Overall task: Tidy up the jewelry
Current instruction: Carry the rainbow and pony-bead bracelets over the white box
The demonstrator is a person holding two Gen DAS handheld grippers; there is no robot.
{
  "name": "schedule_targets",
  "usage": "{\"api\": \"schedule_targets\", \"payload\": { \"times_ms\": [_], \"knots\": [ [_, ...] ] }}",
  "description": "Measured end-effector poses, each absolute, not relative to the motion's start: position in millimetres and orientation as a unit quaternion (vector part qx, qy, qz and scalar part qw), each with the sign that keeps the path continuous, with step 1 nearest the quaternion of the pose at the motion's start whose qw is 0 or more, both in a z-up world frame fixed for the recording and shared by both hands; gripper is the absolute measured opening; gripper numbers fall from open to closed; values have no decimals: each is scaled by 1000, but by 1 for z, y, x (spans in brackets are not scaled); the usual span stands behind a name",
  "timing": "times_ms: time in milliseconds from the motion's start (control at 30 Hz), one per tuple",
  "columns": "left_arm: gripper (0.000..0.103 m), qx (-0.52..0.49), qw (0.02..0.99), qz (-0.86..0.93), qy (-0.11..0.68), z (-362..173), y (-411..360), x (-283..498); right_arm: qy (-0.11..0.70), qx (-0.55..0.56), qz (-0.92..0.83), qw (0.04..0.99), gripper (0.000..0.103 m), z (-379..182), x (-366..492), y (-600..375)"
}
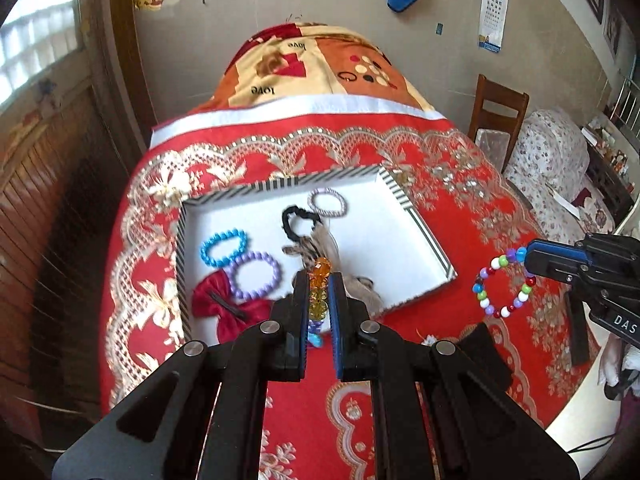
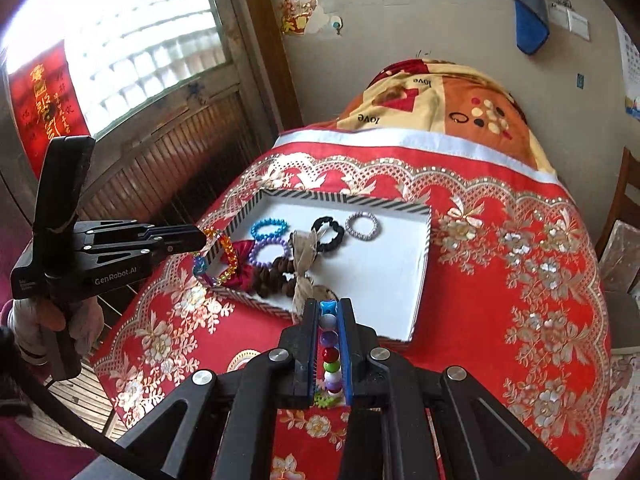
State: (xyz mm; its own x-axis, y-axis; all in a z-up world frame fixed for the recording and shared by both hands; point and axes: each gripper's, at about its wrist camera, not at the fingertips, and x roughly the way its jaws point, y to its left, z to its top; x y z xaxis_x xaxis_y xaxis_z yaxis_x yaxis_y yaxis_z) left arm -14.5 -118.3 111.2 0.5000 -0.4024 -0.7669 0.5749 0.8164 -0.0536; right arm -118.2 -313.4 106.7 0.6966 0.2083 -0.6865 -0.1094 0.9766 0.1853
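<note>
I am clamping the amber bracelet (image 1: pixel 318 286) in my left gripper (image 1: pixel 319 280) over the tray's (image 1: pixel 404 240) near edge; my right gripper (image 2: pixel 329 312) is pinching the multicolour bracelet (image 1: pixel 505 287) right of the tray.

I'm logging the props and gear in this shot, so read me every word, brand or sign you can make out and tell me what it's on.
"love", printed twice, upside down: patterned blanket behind the table.
"GenRobot.AI": side of the left gripper, right wrist view.
"DAS", cut off at the frame edge: body of the right gripper, left wrist view.
Eye chart on the wall: rows too small to read.
Red hanging by the window: gold Chinese characters, too blurred to read.
</note>
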Motion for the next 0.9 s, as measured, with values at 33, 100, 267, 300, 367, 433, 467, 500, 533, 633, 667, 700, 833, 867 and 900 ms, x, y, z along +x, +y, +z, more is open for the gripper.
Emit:
{"api": "schedule_targets", "payload": {
  "times_ms": [33, 100, 267, 300, 367, 433, 467, 500, 533, 633, 667, 700, 833, 867, 900],
  "knots": [
    [8, 105, 861, -282, 409, 113, -119, -11, 379, 64, 85, 919, 9, 108, -116, -314],
    [8, 105, 864, -278, 407, 114, -120, -3, 379, 65, 84, 919, 9, 110, -111, -315],
    [8, 108, 868, -265, 406, 113, -122, 15, 379, 61, 83, 920, 9, 113, -96, -316],
    [8, 109, 869, -262, 407, 112, -122, 20, 380, 61, 84, 919, 9, 113, -91, -316],
    [8, 109, 869, -255, 409, 110, -122, 29, 382, 60, 85, 918, 8, 112, -83, -316],
    [8, 109, 870, -248, 412, 107, -122, 38, 385, 61, 88, 917, 9, 110, -76, -317],
    [8, 110, 870, -245, 413, 105, -123, 42, 387, 61, 89, 916, 9, 108, -71, -317],
    [8, 110, 871, -242, 414, 104, -123, 46, 389, 62, 90, 915, 9, 107, -67, -317],
    [8, 109, 871, -238, 416, 102, -124, 51, 390, 63, 92, 914, 9, 106, -63, -317],
    [8, 109, 871, -228, 421, 97, -125, 64, 397, 64, 97, 911, 9, 100, -52, -316],
    [8, 108, 871, -225, 423, 94, -126, 69, 400, 64, 99, 909, 9, 98, -46, -316],
    [8, 108, 871, -221, 426, 92, -127, 74, 403, 64, 100, 908, 9, 96, -42, -315],
    [8, 105, 869, -209, 436, 83, -131, 90, 415, 63, 108, 901, 9, 85, -26, -313],
    [8, 104, 868, -206, 439, 80, -132, 94, 419, 63, 109, 899, 9, 81, -21, -313],
    [8, 101, 867, -203, 444, 76, -133, 100, 423, 64, 111, 897, 9, 78, -17, -313]
  ]
}}
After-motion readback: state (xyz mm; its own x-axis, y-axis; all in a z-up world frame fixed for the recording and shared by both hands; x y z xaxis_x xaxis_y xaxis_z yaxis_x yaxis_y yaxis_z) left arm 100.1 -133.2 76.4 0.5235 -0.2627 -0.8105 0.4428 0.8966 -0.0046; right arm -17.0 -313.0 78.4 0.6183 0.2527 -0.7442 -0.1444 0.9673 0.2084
